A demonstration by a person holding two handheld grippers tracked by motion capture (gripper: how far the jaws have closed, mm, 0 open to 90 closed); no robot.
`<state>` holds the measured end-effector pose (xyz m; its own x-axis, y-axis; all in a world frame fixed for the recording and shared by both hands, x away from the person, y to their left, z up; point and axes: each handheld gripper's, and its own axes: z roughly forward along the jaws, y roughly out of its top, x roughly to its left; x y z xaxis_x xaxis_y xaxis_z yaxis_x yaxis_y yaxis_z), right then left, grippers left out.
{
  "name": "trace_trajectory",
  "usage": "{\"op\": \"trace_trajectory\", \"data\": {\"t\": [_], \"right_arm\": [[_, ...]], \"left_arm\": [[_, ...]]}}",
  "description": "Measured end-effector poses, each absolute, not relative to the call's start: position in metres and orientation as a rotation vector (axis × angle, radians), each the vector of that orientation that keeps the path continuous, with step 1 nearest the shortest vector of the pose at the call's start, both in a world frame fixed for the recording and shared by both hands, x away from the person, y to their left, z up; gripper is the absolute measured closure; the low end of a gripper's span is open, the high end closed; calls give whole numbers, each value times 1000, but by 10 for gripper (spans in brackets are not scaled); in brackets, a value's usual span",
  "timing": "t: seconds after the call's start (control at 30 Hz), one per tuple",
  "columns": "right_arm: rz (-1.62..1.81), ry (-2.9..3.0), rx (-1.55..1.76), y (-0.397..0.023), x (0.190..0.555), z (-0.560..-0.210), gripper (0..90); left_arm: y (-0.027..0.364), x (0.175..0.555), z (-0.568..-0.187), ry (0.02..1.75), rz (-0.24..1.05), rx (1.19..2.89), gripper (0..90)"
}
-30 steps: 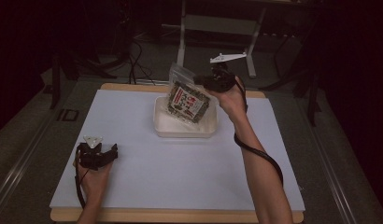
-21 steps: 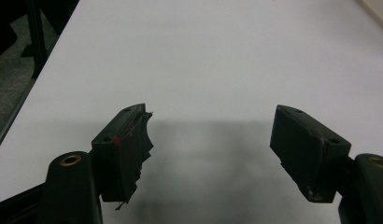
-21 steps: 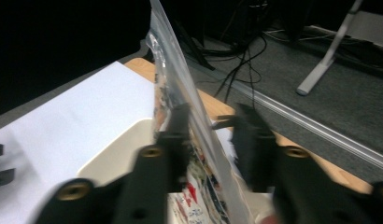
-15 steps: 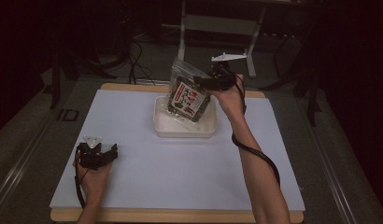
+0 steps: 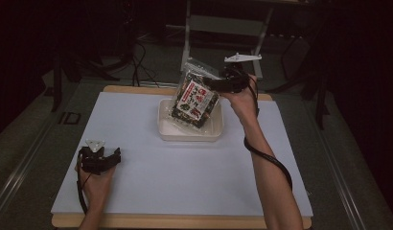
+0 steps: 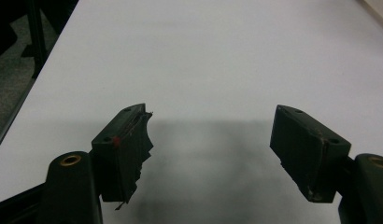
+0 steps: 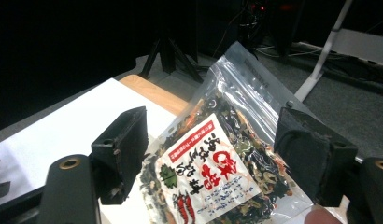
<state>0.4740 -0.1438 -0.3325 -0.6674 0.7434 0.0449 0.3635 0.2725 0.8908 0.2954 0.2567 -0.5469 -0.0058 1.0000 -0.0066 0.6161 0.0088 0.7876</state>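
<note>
High view looks down; claw views sit close; all share the table (image 5: 137, 124).

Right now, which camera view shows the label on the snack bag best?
The right gripper view: the snack bag is close, its red and white label large between the open jaws. The high view shows the bag small, over the white tray.

The packet (image 5: 193, 99) covers the middle and far wall of the tray (image 5: 167, 129) in the high view, and its print is too small to read there. In the right gripper view, the packet's (image 7: 217, 163) lower end runs off the bottom edge, and whether its right side touches the gripper's (image 7: 213, 154) right-hand jaw cannot be told. Beyond the table (image 5: 137, 120), the floor at upper left is too dark to make out.
</note>
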Motion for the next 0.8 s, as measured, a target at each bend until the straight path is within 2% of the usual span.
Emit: {"op": "trace_trajectory", "data": {"t": [0.6, 0.8], "right_arm": [[1321, 2205, 1050, -173, 452, -336, 257], [1321, 2204, 1103, -196, 439, -350, 249]], "left_arm": [[257, 295, -547, 1688, 816, 1674, 279], [257, 296, -548, 1713, 822, 1676, 236]]}}
